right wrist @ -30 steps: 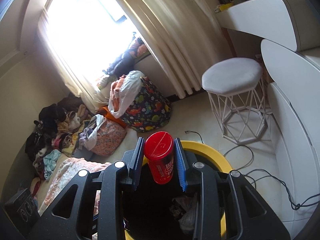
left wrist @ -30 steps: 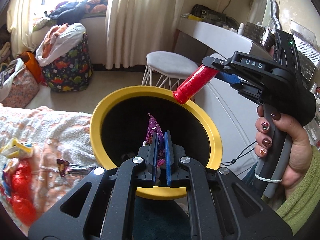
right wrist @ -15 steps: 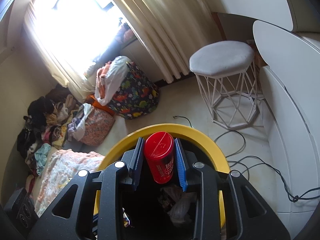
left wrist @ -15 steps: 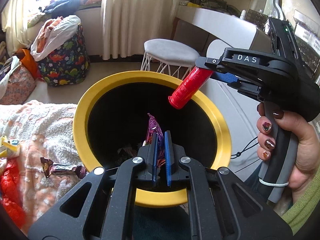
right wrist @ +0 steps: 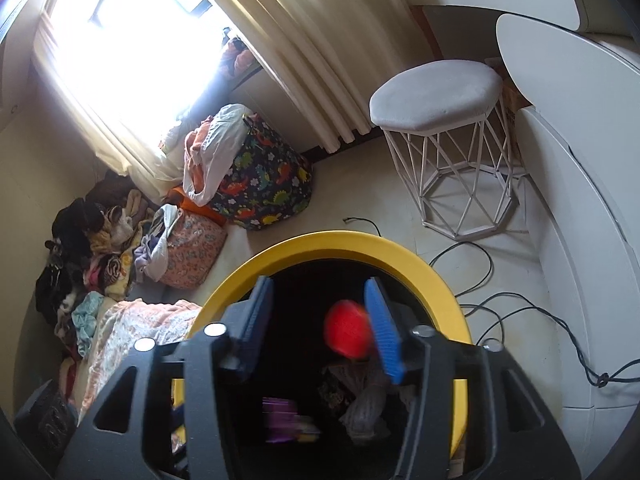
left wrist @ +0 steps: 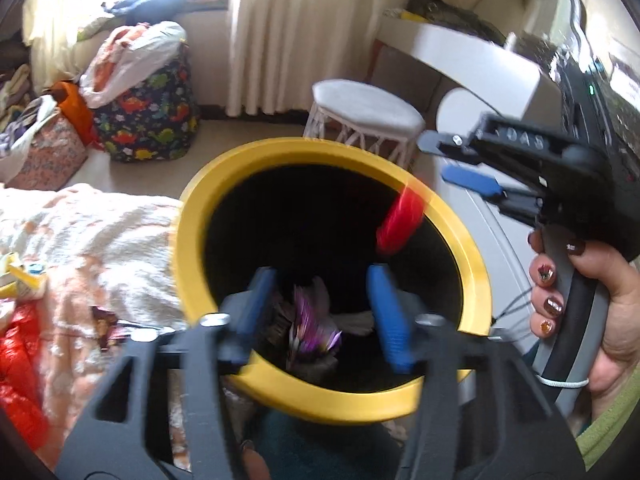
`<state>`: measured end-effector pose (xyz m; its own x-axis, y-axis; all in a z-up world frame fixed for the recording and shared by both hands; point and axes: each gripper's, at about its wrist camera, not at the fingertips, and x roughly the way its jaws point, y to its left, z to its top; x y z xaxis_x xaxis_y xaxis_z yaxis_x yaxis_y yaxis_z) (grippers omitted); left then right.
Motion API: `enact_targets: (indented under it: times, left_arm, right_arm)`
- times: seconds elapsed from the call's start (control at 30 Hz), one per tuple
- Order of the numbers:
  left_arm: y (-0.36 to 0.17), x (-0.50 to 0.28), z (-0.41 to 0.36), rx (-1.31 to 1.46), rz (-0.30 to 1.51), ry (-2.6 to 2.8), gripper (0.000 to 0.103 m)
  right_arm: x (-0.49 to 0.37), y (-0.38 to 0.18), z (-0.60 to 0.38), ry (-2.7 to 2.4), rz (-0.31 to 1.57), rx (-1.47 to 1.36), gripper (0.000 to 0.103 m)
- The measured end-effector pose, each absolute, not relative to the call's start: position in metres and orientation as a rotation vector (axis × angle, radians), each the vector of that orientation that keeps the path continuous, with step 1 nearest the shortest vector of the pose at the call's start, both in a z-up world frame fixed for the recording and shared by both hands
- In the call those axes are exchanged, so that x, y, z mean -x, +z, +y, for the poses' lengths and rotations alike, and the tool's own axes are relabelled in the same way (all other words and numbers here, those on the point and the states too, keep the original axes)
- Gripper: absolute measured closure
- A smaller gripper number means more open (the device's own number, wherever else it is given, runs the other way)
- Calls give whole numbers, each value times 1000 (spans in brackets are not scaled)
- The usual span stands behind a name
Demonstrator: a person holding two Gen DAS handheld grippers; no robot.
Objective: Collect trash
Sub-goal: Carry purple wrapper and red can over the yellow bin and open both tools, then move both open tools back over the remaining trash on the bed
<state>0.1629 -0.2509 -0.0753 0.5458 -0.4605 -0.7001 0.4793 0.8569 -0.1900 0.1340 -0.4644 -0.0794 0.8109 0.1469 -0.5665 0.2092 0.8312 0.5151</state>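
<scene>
Falling binward: red tube [left wrist: 400, 220], purple wrapper [left wrist: 310, 320]

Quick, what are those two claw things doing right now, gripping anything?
Left gripper: open, jaws just opened, purple wrapper dropping free.
Right gripper: open, jaws just opened, red can falling.

A white stool [right wrist: 436, 92] with a wire base stands near the cream curtains [right wrist: 316, 52] — beside it, a dinosaur-print bag [right wrist: 264, 184] stuffed with clothes. Cables [right wrist: 520, 312] trail across the floor, and a fuzzy peach blanket [left wrist: 80, 240] lies at the left.
</scene>
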Motion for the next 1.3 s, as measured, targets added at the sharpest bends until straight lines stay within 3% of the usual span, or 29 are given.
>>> enact_targets:
  times: [0.1, 0.17, 0.33, 0.5, 1.3]
  left_arm:
    - [-67, -161, -239, -5, 794, -510, 11]
    - [-62, -159, -229, 17, 775, -492, 10]
    - [-53, -157, -209, 52, 757, -432, 10]
    - [-44, -150, -189, 69, 727, -397, 10]
    - [-20, -138, -117, 155, 650, -276, 10]
  right_arm:
    - [-134, -78, -461, -30, 632, -591, 47]
    - [-132, -77, -459, -25, 621, -595, 40]
    - [-129, -70, -448, -2, 598, -557, 37]
    - [-125, -62, -434, 28, 564, -519, 27]
    - [-115, -42, -364, 168, 518, -378, 21]
